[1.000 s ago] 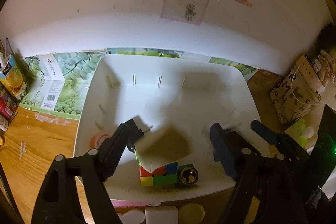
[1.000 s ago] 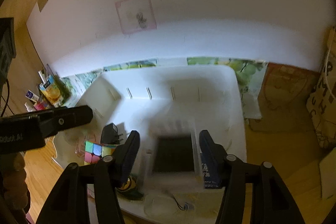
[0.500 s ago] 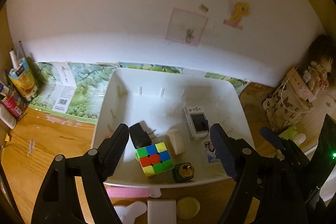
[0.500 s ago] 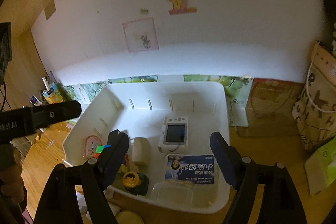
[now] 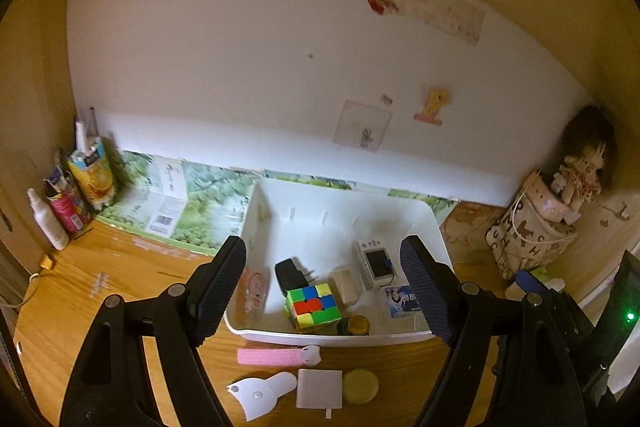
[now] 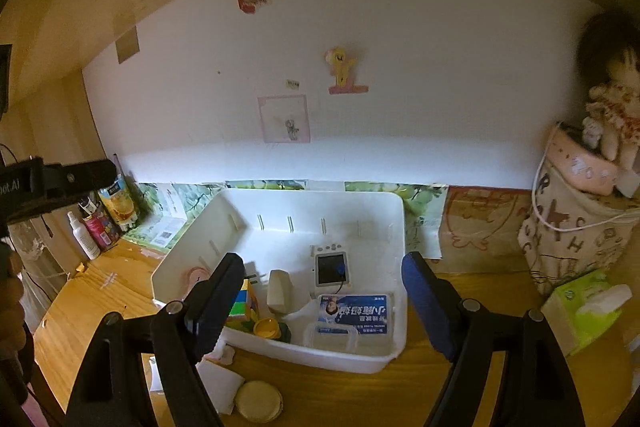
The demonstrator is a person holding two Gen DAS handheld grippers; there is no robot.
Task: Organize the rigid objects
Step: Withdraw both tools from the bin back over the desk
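Both grippers pull up and back from the white bin (image 5: 424,215), left gripper (image 5: 324,287) wide and empty, right gripper (image 6: 323,301) empty too, jaws just opened after dropping the small camera (image 6: 330,269) inside beside the puzzle cube (image 5: 313,307); desk (image 5: 120,279) items wait next

White wall (image 5: 240,75), wooden desk (image 5: 112,279), dim warm light
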